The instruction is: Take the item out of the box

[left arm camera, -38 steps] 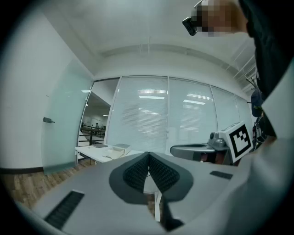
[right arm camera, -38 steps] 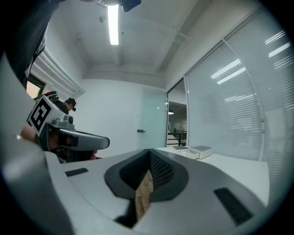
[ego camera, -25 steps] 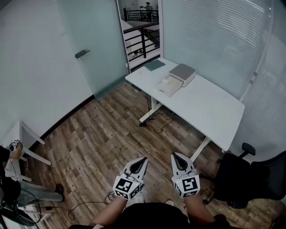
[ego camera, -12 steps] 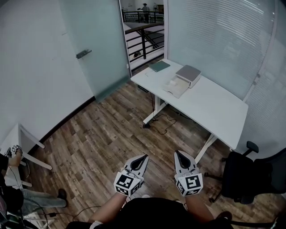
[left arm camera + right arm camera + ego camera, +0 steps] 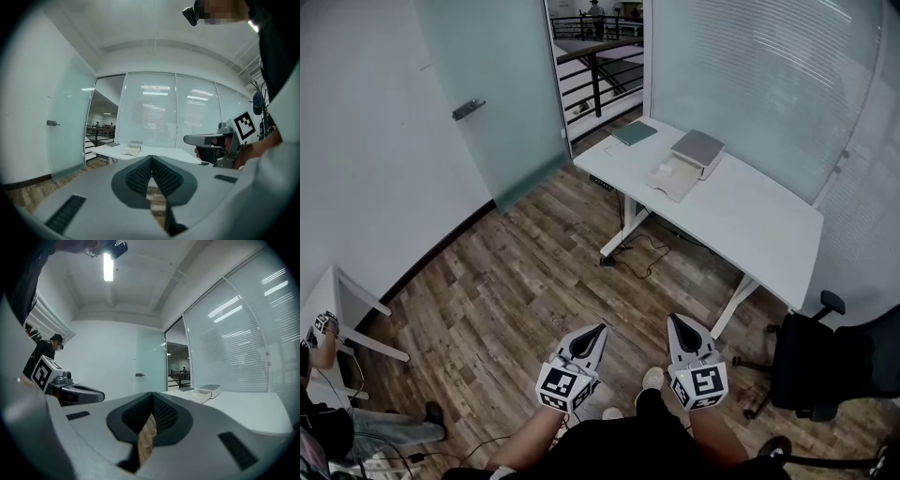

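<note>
An open white box [image 5: 684,167] with a grey lid lies on the white desk [image 5: 750,220] at the far side of the room; it also shows small in the left gripper view as the box [image 5: 132,148] and in the right gripper view as the box [image 5: 206,392]. What lies inside it is too small to tell. My left gripper [image 5: 600,330] and right gripper [image 5: 675,322] are held side by side above the wooden floor, well short of the desk. Both have their jaws shut with nothing between them.
A green-grey book [image 5: 633,132] lies at the desk's far end. A black office chair [image 5: 830,361] stands right of the desk. A frosted glass door [image 5: 492,103] and an open doorway with railings are at the back. A person sits at a small table [image 5: 342,300] on the left.
The whole view has shifted forward toward the desk; the grippers keep their pose side by side, and a shoe now shows on the floor between them.
</note>
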Available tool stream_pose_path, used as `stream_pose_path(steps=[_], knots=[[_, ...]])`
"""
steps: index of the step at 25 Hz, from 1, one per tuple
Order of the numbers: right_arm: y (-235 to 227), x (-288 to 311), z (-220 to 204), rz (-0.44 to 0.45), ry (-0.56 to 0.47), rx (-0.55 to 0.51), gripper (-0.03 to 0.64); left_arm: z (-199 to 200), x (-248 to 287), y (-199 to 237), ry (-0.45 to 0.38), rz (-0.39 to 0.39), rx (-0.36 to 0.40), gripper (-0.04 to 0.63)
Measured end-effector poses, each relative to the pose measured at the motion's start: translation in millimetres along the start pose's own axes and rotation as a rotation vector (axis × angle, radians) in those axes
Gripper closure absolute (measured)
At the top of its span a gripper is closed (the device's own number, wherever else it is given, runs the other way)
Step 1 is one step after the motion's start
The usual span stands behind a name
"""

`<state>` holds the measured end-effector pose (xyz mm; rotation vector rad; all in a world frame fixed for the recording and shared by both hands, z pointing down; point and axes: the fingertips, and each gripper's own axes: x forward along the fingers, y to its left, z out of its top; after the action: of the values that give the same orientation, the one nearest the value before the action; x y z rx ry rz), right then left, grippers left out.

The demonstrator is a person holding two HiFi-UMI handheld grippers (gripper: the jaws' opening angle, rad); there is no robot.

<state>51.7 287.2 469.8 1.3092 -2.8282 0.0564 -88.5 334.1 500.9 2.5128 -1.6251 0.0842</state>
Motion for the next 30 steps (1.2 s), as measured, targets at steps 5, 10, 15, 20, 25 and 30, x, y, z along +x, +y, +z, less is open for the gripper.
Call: stream_pose_path(steps=[5, 10, 15, 20, 25, 30], knots=[[-14, 17, 1, -0.008, -0.008, 0.000, 0.612, -1, 16, 10, 0.010, 0.001, 0.005, 0.584], [-32, 41, 6, -0.008, -0.011, -0.006, 0.611, 5, 43, 23, 0.011, -0.001, 0.007, 0.583], [-58, 62, 7, -0.005, -0.009, -0.006, 0.612, 9, 76, 31, 0.018, -0.007, 0.002, 0.583], [-86, 88, 5, -0.012, -0.006, 0.000, 0.612, 18, 112, 40, 0.021, -0.009, 0.004, 0.583], [-118, 103, 1, -0.019, 0.007, 0.001, 0.611, 22, 148, 45, 0.024, 0.003, 0.007, 0.583], [-143, 120, 6, -0.017, 0.005, -0.004, 0.612, 29, 176, 56, 0.019, 0.028, 0.014, 0.583]])
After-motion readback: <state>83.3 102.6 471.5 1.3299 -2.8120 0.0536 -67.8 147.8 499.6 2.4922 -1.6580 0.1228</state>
